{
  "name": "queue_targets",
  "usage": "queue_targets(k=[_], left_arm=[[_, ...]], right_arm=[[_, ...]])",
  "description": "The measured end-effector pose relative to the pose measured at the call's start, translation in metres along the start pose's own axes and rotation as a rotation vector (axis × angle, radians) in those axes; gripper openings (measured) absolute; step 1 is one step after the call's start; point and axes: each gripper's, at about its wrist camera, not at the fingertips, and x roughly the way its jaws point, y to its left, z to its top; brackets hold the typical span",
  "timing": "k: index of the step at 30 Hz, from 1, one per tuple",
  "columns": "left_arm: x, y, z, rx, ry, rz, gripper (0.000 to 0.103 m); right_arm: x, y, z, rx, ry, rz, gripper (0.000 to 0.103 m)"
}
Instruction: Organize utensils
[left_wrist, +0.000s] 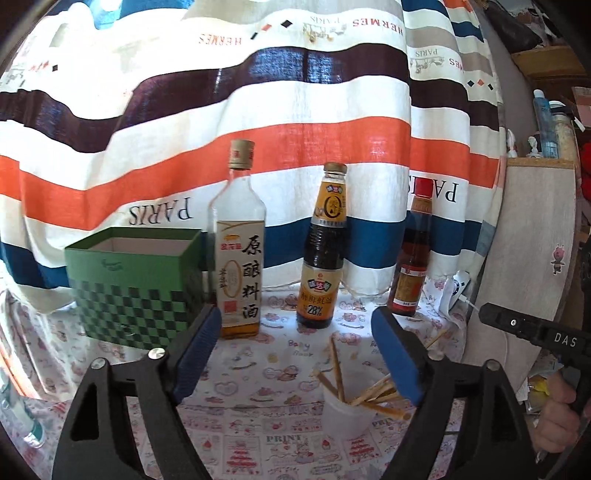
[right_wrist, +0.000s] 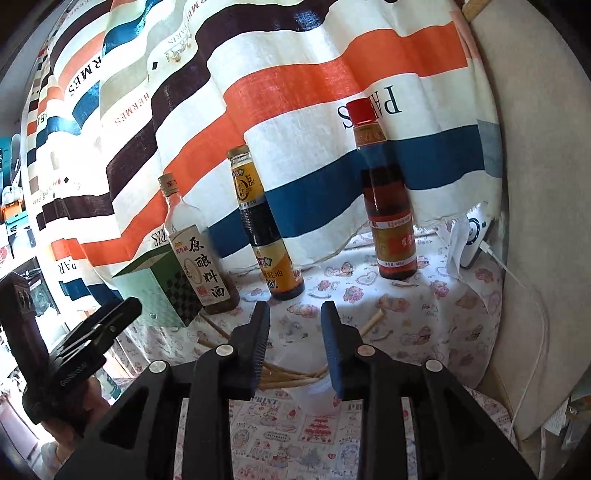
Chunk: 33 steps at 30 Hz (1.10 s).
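A white plastic cup (left_wrist: 349, 411) stands on the patterned tablecloth and holds several wooden chopsticks (left_wrist: 373, 397) that lean out. My left gripper (left_wrist: 299, 354) is open and empty, its jaws wide apart, just above and left of the cup. In the right wrist view the cup (right_wrist: 314, 397) and chopsticks (right_wrist: 291, 376) lie between my right gripper's fingers; the right gripper (right_wrist: 295, 347) is open and holds nothing. Loose chopsticks (right_wrist: 371, 322) lie on the cloth beyond it.
A green checkered box (left_wrist: 133, 280) stands at the left. Three sauce bottles stand in a row at the back: a clear one (left_wrist: 238, 243), a dark one (left_wrist: 325, 251), a red-capped one (right_wrist: 384, 192). A striped curtain hangs behind. A white charger and cable (right_wrist: 476, 236) lie at the right.
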Motion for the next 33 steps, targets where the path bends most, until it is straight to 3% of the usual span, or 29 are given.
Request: queue_targets(k=[3,5,8,12,14,17,21,27,33], left_arm=[[-0.024,0.016,-0.017,-0.015,-0.006,0.018,0.096],[-0.035,0.028,-0.035,-0.038,-0.005,0.031,0.099],[-0.039,0.045,-0.070,-0.069,0.009,0.062,0.101],[-0.016,0.054,-0.101,-0.061,0.129,0.103,0.101],[-0.010,0.057,-0.107,-0.060,0.139,0.115,0.101],[-0.003,0.063,-0.115,-0.099,0.189,0.116,0.101],[0.005,0.067,-0.125,-0.128,0.239,0.125,0.101],[0.009,0.061,-0.129,-0.067,0.238,0.168,0.101],[0.006,0.055,-0.128,-0.051,0.221,0.147,0.101]], right_arm=[[-0.007,-0.008,-0.021,-0.008,0.029,-0.032,0.034],[-0.006,-0.017,-0.039,-0.006,0.050,-0.057,0.044],[0.005,-0.037,-0.066,0.039,0.101,-0.099,0.045],[0.045,-0.063,-0.094,0.080,0.273,-0.180,0.045],[0.064,-0.075,-0.104,0.052,0.374,-0.288,0.045],[0.076,-0.098,-0.116,0.105,0.467,-0.321,0.045],[0.084,-0.117,-0.122,0.129,0.519,-0.371,0.045],[0.100,-0.124,-0.135,0.075,0.565,-0.427,0.045],[0.109,-0.127,-0.140,0.079,0.599,-0.414,0.045]])
